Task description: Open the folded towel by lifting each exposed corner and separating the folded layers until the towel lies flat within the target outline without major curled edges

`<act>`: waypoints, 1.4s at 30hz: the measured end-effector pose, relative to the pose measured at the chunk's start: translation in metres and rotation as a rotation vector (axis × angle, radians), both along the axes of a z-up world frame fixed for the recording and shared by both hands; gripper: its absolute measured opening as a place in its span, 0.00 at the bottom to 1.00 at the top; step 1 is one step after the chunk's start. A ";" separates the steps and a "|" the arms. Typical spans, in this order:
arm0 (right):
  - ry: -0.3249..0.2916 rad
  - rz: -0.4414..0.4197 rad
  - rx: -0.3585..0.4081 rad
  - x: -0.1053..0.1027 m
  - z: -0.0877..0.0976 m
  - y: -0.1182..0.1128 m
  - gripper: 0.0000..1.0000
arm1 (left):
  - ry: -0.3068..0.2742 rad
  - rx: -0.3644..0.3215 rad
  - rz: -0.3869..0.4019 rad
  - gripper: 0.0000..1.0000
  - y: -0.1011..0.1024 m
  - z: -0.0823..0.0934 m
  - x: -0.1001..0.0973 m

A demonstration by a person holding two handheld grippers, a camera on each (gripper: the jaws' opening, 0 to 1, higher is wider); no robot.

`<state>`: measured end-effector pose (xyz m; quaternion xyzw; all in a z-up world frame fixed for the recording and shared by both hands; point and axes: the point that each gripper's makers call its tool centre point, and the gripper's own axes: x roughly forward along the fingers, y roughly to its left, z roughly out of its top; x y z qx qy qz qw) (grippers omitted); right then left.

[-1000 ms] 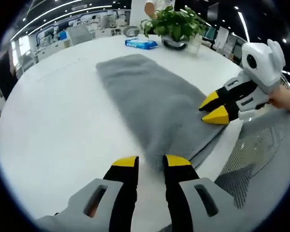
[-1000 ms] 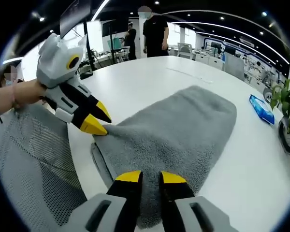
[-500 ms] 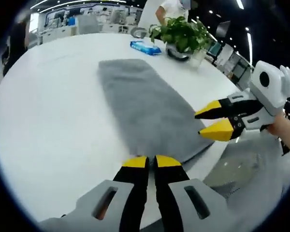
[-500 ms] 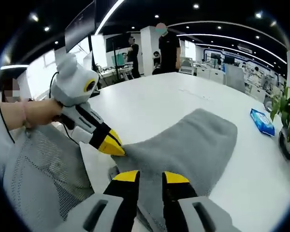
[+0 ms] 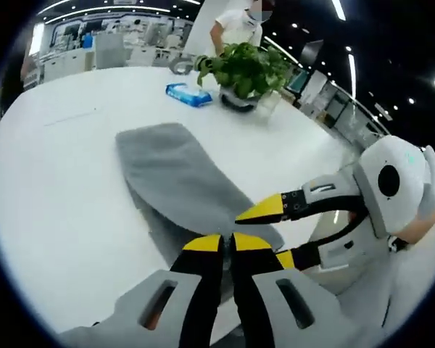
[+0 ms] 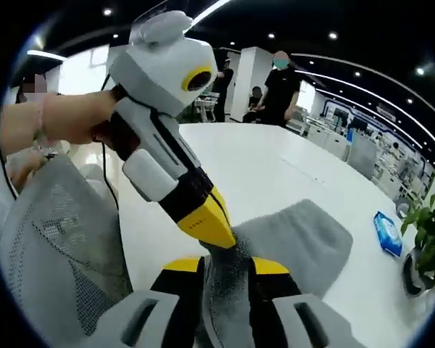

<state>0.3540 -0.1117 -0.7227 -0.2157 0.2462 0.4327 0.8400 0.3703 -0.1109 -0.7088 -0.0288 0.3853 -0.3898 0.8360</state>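
A round white table (image 5: 51, 167) carries a grey towel (image 5: 177, 185) across the frame's centre, with a blue packet (image 5: 188, 94) and a potted plant (image 5: 239, 72) at upper centre.

Bright ceiling strip lights, sharp centre, fisheye-warped edges

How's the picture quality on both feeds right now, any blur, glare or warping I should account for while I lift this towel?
Left gripper view: fisheye bends the white table edge; the grey towel is fairly sharp, the right tongs close and enlarged. Right gripper view: the left tongs loom oversized, towel fabric between this view's own tips is soft and blurred, and ceiling lights streak overhead, with no glare on the towel.
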 end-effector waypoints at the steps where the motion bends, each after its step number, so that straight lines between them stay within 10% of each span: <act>1: -0.007 0.002 -0.010 0.002 0.000 -0.001 0.14 | -0.005 0.011 -0.021 0.03 -0.001 0.000 -0.001; 8: -0.002 -0.002 -0.024 0.011 0.002 -0.003 0.02 | -0.046 0.051 -0.065 0.03 -0.004 0.003 0.000; 20: -0.010 -0.043 0.025 0.020 0.016 -0.011 0.00 | -0.079 -0.101 0.065 0.01 0.020 0.020 0.007; 27: 0.007 -0.124 0.084 0.029 0.027 -0.030 0.00 | -0.035 -0.017 0.073 0.00 0.028 -0.014 0.005; 42: 0.034 -0.187 0.120 0.031 0.029 -0.044 0.00 | -0.184 0.335 -0.082 0.00 0.006 -0.097 0.026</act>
